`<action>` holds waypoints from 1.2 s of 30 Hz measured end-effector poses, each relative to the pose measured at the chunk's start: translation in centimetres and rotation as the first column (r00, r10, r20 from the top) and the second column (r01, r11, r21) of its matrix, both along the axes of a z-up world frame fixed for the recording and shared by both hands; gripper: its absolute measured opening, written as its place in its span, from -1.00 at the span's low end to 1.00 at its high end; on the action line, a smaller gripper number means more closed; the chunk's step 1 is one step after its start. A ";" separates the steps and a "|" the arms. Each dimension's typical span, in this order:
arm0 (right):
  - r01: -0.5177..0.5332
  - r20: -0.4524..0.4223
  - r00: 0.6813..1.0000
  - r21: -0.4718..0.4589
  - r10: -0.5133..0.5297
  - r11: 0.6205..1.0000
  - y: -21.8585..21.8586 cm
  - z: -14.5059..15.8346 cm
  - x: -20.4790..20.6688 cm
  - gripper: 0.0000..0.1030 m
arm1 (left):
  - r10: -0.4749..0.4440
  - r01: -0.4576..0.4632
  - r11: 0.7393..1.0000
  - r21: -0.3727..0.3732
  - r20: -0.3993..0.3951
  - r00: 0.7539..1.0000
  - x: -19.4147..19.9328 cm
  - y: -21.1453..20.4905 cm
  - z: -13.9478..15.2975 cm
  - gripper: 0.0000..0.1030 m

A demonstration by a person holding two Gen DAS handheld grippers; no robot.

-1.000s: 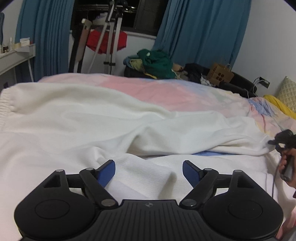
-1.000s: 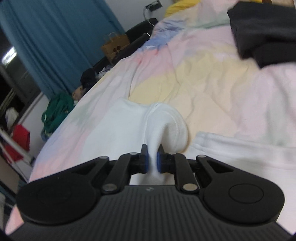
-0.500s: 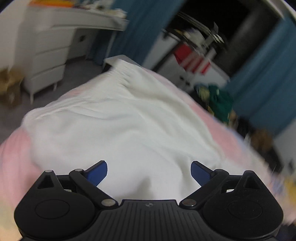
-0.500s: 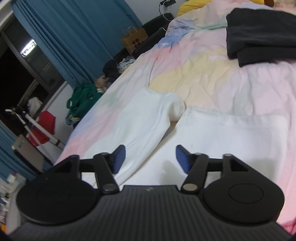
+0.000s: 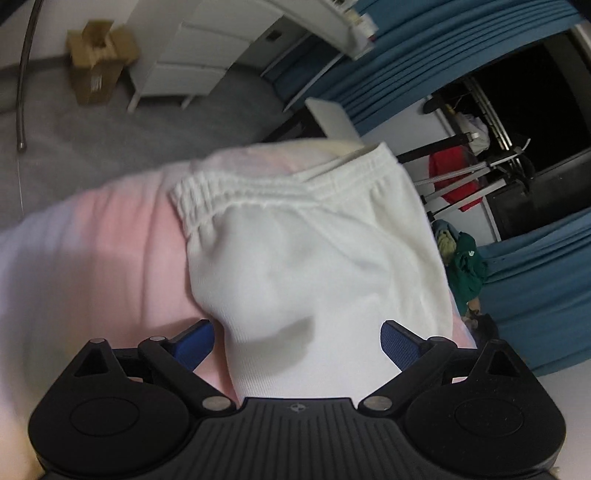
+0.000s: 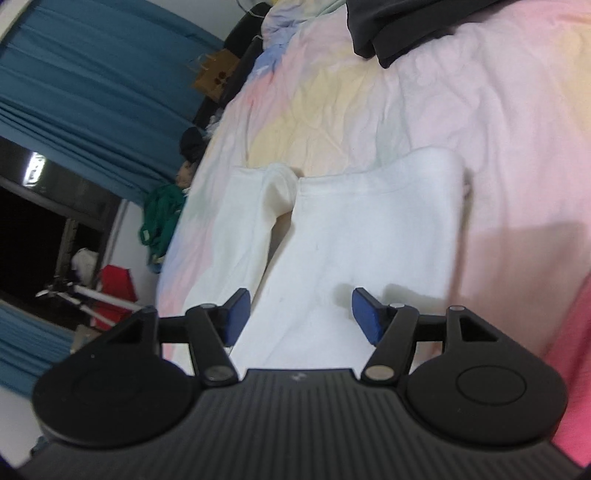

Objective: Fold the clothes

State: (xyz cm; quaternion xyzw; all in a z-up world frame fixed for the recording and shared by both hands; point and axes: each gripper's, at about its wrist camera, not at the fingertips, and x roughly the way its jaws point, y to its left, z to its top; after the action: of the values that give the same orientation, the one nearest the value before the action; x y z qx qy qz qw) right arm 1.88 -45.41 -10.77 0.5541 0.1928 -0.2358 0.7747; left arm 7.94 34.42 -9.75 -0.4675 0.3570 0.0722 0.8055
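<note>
White sweatpants [image 5: 306, 258] lie flat on the pastel bedsheet [image 5: 110, 251]. In the left wrist view their gathered elastic waistband [image 5: 207, 195] is at the far end, near the bed's edge. My left gripper [image 5: 297, 343] hovers just above the seat of the pants, open, its blue pads wide apart and gripping nothing. In the right wrist view the two white legs [image 6: 369, 229] run away from me, side by side, cuffs at the far end. My right gripper [image 6: 301, 317] is open over the nearer leg, with cloth below the pads but not pinched.
Folded black clothes [image 6: 406, 29] lie on the bed at the far right. A brown paper bag [image 6: 216, 75], a green clothes pile [image 6: 162, 218] and blue curtains [image 6: 74, 85] stand past the bed. White drawers [image 5: 184, 70] and a cardboard box [image 5: 98, 55] stand on the grey floor.
My right gripper opened, let go of the white cuff it pinched, and drew back along the legs. My left gripper swung over to the waistband end and rolled, staying open.
</note>
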 end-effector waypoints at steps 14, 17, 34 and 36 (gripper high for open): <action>-0.092 0.018 0.996 0.377 0.092 0.921 -0.7 -5.7 -3.5 0.24 | -0.008 0.034 0.950 -0.312 0.082 0.997 2.5 0.7 -4.0 0.67; -0.054 0.043 0.998 0.324 0.043 0.944 -1.2 -6.0 -3.0 0.22 | 0.012 0.014 0.946 -0.323 0.076 0.997 3.2 0.9 -4.6 0.40; 0.198 0.157 0.966 0.051 -0.204 0.979 -1.2 -5.3 -3.0 -0.87 | 0.029 -0.022 0.967 -0.254 0.022 0.999 4.5 0.4 -4.9 -0.70; 0.206 0.162 0.964 0.046 -0.210 0.978 -1.3 -5.3 -3.3 -0.88 | 0.032 -0.020 0.964 -0.267 0.043 0.999 3.8 0.4 -4.6 -0.77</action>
State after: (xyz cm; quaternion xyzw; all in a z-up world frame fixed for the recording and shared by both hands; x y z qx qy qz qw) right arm -1.44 -46.76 -16.08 0.6003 0.0717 -0.2659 0.7509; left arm 11.75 34.81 -14.36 -0.5776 0.3384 0.0233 0.7425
